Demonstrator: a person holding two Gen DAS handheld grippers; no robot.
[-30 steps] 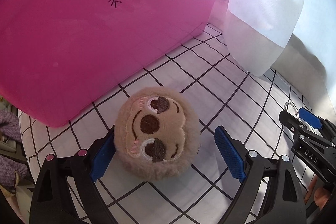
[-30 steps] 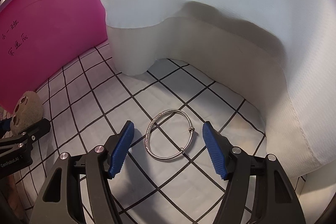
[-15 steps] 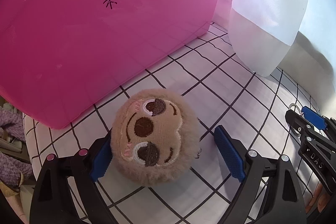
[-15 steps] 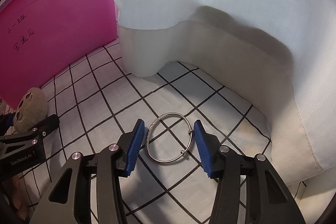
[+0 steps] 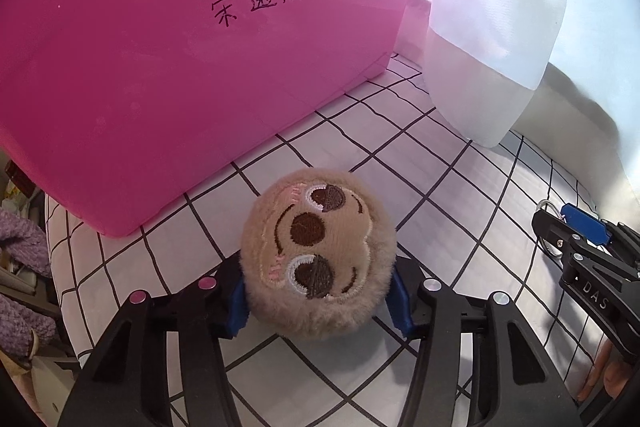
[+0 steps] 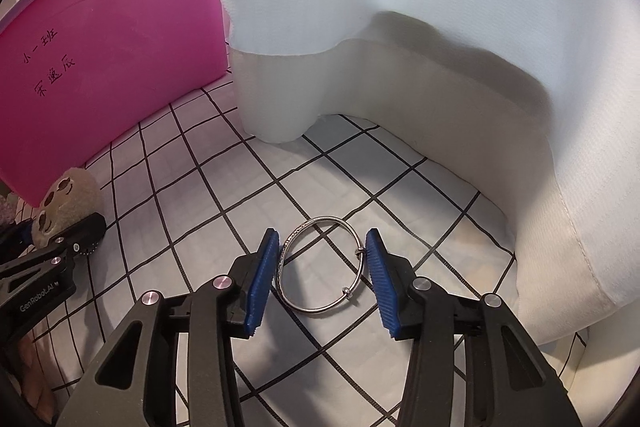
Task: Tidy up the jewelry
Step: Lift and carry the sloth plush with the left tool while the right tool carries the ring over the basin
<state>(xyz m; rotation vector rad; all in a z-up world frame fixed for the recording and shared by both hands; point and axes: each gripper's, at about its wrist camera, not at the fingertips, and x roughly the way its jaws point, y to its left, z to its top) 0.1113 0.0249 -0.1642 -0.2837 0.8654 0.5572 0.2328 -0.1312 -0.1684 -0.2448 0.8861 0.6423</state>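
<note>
A round tan plush charm (image 5: 320, 243) with a stitched sloth face sits on the checked cloth (image 5: 440, 187). My left gripper (image 5: 320, 291) is closing on it, and both blue pads are sunk into its fur. In the right wrist view a thin silver bracelet (image 6: 347, 293) with small beads lies on the cloth between the pads of my right gripper (image 6: 322, 251), which touch it on both sides. The plush charm (image 6: 68, 195) and one left finger (image 6: 76, 231) show at that view's left edge. One right pad (image 5: 584, 223) shows at the far right of the left wrist view.
A tall pink box (image 5: 160, 67) with black handwriting stands behind the plush. White fabric (image 6: 440, 47) curves around the back and right of the bracelet. Purple fuzzy cloth (image 5: 20, 239) lies off the table's left edge.
The left jaws closed from wide apart onto the plush charm. The right jaws narrowed from either side until they met the bracelet. Neither hand shifted much.
</note>
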